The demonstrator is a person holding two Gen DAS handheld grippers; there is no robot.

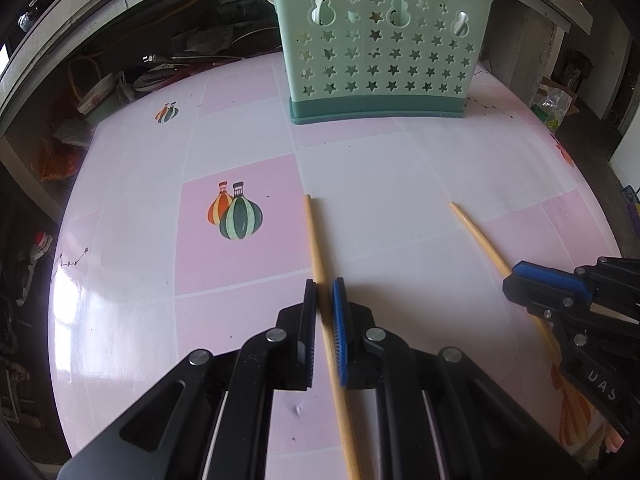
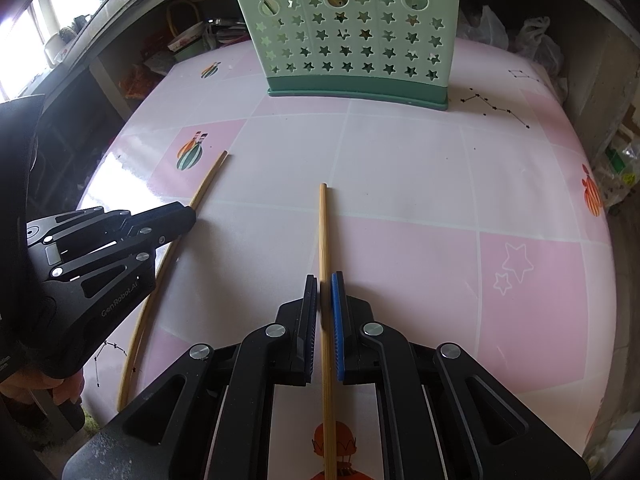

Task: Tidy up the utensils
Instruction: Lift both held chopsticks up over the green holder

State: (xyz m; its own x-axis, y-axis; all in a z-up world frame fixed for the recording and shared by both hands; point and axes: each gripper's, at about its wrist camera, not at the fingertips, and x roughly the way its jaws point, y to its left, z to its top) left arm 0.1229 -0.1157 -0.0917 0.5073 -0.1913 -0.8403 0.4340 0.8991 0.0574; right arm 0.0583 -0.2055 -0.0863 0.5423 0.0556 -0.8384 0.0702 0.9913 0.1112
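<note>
I have both tools clamped: my left gripper (image 1: 324, 286) is closed on the left chopstick (image 1: 314, 236) and my right gripper (image 2: 325, 280) is closed on the right chopstick (image 2: 323, 232), each stick pinched partway along its length, its far end pointing toward the green holder (image 1: 380, 48) at the far side of the table (image 1: 400, 168). My worry is the grip itself: the sticks are thin, round and smooth, so I judge that either could pivot or slide between the pads once I lift, and a long free end could swing and catch the holder's rim instead of dropping inside. Moving both hands at once toward one narrow opening could also bring the two sticks or the grippers together. The holder looks light, so a bump might push it or tip it. Counting: two chopsticks, one star-punched holder with some utensils already standing in it, too hidden to count, and two grippers.
</note>
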